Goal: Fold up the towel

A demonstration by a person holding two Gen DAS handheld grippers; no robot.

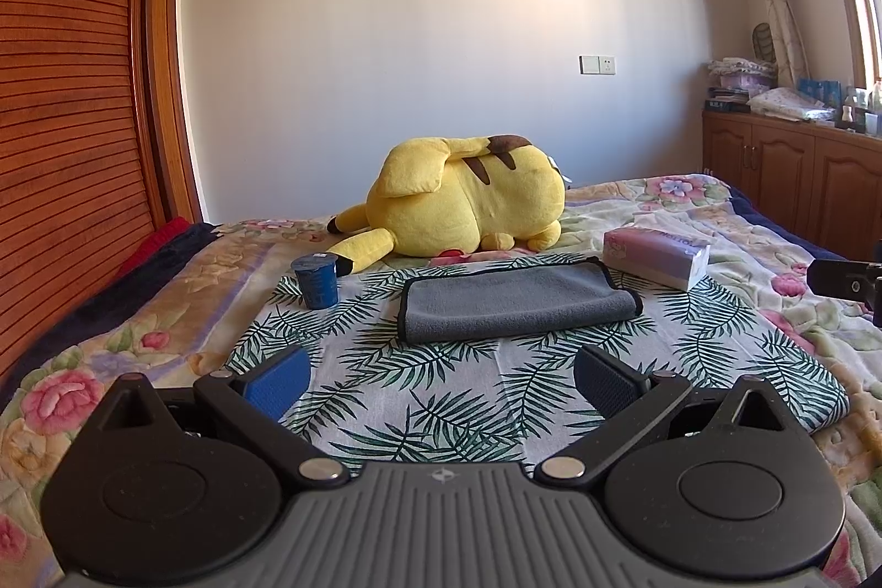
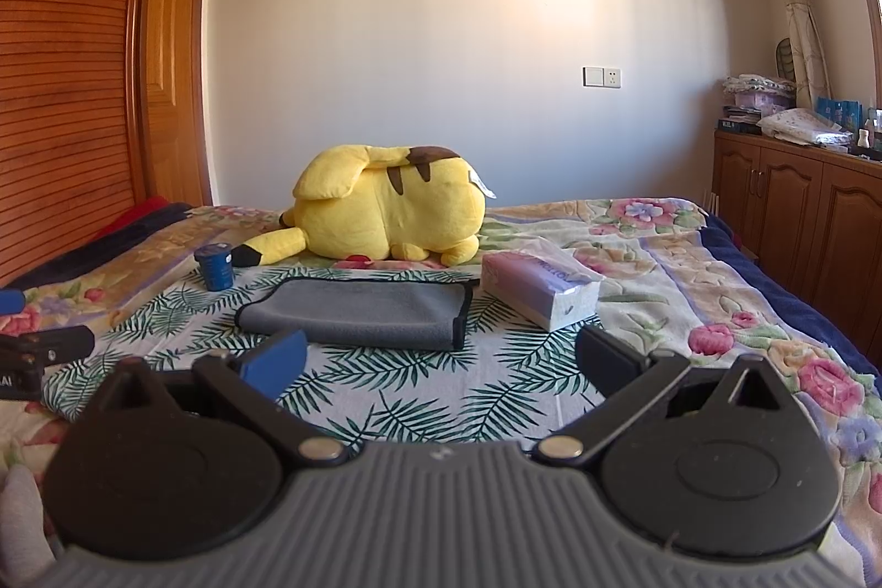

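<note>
A grey towel (image 1: 512, 298) with black trim lies folded flat on a palm-leaf cloth (image 1: 441, 384) on the bed; it also shows in the right wrist view (image 2: 358, 307). My left gripper (image 1: 441, 376) is open and empty, held a short way in front of the towel's near edge. My right gripper (image 2: 441, 359) is open and empty, in front of the towel's near right corner. The left gripper shows at the left edge of the right wrist view (image 2: 44, 351), and the right gripper shows at the right edge of the left wrist view (image 1: 843, 282).
A yellow plush toy (image 1: 463, 202) lies behind the towel. A blue cup (image 1: 315, 282) stands to the towel's left. A tissue pack (image 1: 656, 254) lies to its right. A wooden wardrobe (image 1: 66, 119) is at the left, wooden cabinets (image 1: 788, 169) at the right.
</note>
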